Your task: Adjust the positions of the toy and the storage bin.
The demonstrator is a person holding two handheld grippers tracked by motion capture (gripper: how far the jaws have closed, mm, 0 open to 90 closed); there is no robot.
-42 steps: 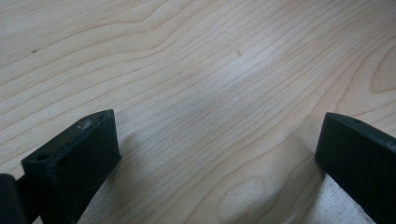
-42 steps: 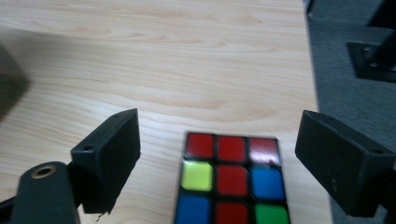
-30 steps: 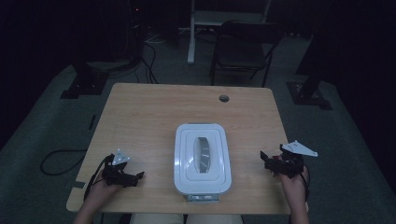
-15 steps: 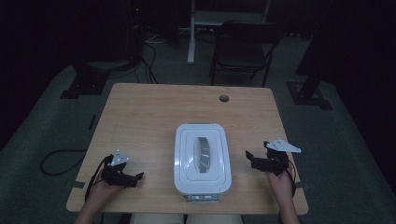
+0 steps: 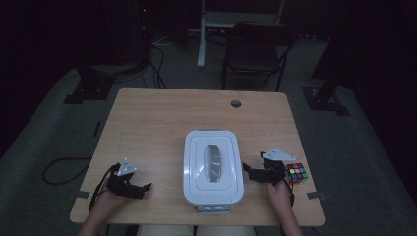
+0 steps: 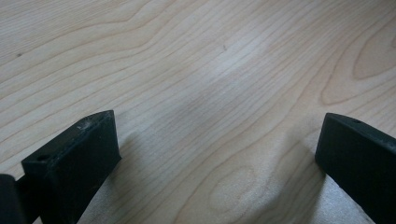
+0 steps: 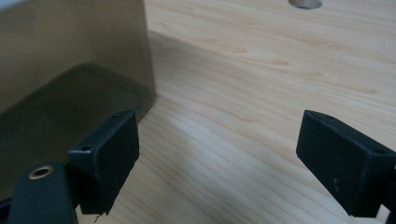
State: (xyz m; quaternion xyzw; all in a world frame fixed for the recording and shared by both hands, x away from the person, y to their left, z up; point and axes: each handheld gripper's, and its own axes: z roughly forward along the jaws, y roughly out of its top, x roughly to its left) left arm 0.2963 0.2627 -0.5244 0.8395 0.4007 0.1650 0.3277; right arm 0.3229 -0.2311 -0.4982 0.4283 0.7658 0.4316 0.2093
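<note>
white lidded box unlabelled, right tongs released beside it, left tongs released

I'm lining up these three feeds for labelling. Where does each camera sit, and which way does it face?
High view: above the person's side, looking forward and down on the table; forearms, left gripper, right gripper.
Left gripper view: rides that gripper, facing bare tabletop; open jaws.
Right gripper view: faces the white box wall; open jaws.
High and right gripper views share the box and the table's cable hole.
</note>
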